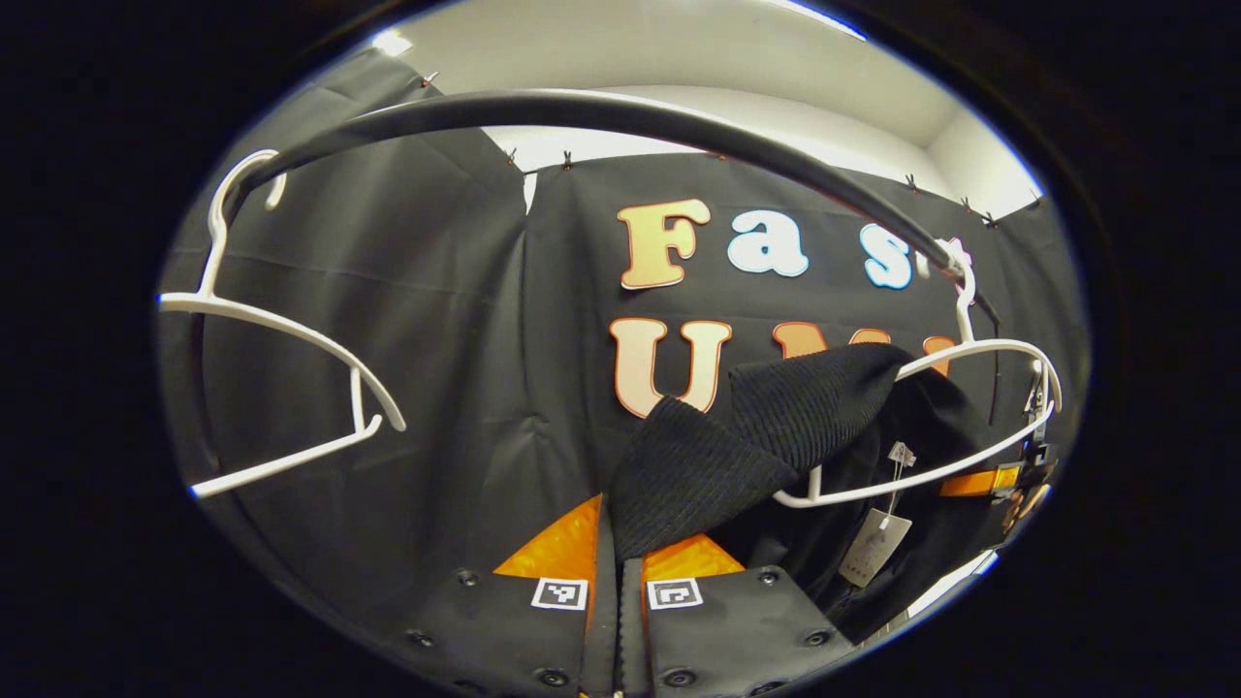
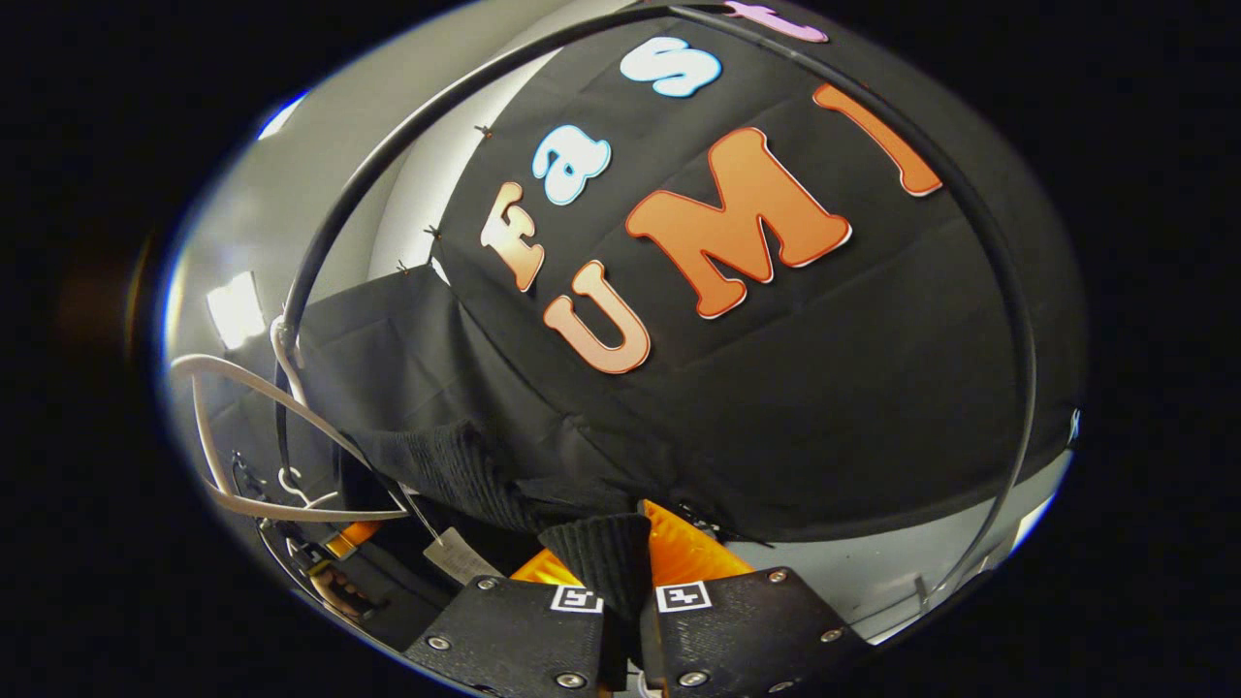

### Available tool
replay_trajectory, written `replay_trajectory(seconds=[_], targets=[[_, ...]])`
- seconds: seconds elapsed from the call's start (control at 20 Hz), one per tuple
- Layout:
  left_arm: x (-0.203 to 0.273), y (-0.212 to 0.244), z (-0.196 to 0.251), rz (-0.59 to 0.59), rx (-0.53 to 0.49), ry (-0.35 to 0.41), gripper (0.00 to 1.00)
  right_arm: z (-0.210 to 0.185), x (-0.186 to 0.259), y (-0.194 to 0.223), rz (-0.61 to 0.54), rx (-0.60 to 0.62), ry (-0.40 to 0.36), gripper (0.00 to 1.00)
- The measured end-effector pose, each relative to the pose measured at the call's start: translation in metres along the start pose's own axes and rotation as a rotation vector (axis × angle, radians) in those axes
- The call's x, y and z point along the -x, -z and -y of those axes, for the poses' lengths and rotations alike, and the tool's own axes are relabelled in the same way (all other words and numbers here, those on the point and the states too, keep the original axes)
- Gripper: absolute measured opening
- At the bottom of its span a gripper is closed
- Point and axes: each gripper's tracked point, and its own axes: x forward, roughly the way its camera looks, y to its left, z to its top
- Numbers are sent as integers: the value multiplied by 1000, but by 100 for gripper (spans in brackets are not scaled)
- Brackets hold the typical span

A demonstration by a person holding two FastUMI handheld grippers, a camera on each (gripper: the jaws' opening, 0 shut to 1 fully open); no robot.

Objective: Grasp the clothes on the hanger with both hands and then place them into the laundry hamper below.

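We see both grippers, left gripper [image 1: 618,593] and right gripper [image 2: 628,599], clamped on the black knit garment [image 1: 737,436] (partly off its white hanger [image 1: 970,407]).

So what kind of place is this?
Probably a small booth set up like a laundry corner: a black rail carries white hangers, and a black knitted top hangs from one, with black cloth behind.

Two white hangers hang on one black rail [image 1: 601,109]: a bare hanger [image 1: 291,388] at one end, and a second hanger [image 1: 970,427] at the other carrying one black knit garment [image 1: 737,436]. One paper tag [image 1: 875,548] dangles from the garment. Two grippers.
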Motion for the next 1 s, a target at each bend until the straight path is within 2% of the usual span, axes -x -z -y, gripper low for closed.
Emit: replay_trajectory(seconds=[0.05, 0.3, 0.5, 0.55, 0.6, 0.8, 1.0], targets=[[0, 6, -1, -10, 2, 3, 12, 0, -4, 7, -5, -11, 1, 12], [1, 25, -3, -41, -52, 16, 9, 3, -16, 46, -55, -26, 20, 12], [3, 36, -10, -66, 16, 21, 9, 2, -30, 74, -104, -29, 62, 13], [3, 37, -16, -72, 28, 10, 9, 0, -33, 83, -120, -20, 74, 13], [2, 37, -22, -75, 26, 0, 9, -1, -39, 93, -138, -11, 87, 5], [0, 55, -43, -117, -8, -64, 9, 1, -52, 124, -192, 25, 141, 5], [6, 88, -55, -173, -75, -74, 9, 26, -52, 147, -226, 35, 231, 5]])
